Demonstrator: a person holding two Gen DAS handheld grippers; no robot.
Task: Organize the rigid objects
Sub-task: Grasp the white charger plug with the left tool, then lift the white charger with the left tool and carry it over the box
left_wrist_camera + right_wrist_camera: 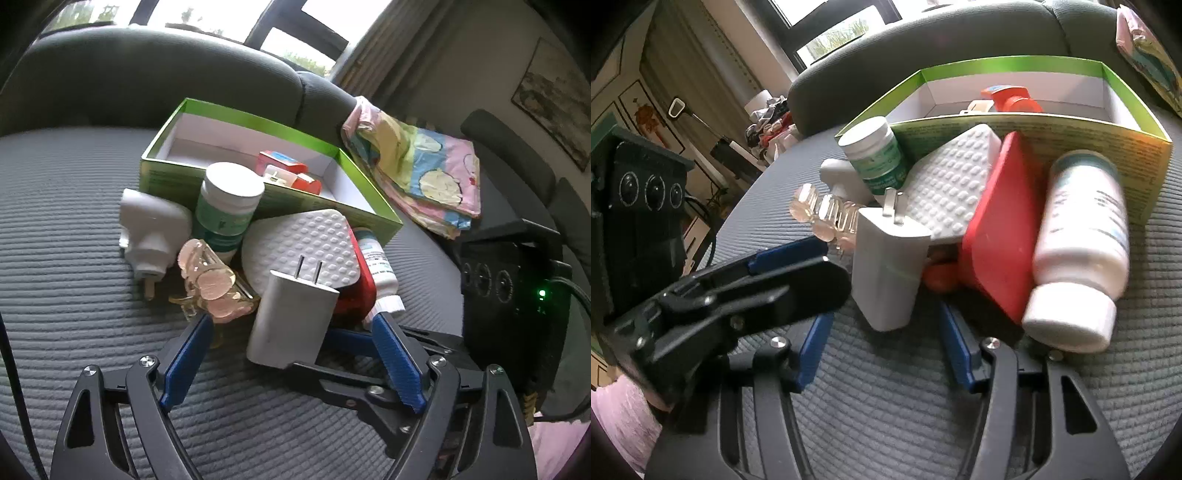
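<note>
A pile of small objects lies on a grey ribbed cushion in front of an open green box [354, 212] [1071, 136]. A white two-pin charger [291, 325] [886, 269] stands nearest. My left gripper [291, 321] is open with its blue fingers on either side of the charger, not touching it. My right gripper [886, 314] is open just below the charger. Behind lie a white quilted case [299, 245] [953, 184], a red object [1001, 229], a green-labelled jar [225, 214] [875, 151], a white bottle [1078, 251], a pink hair clip [210, 284] and a white plug-in device [151, 229].
Red and white items [288, 170] lie inside the box. A folded colourful cloth [417, 166] rests on the sofa arm to the right. A black device with a green light [517, 288] stands at the cushion's edge. The left gripper's body [738, 295] crosses the right wrist view.
</note>
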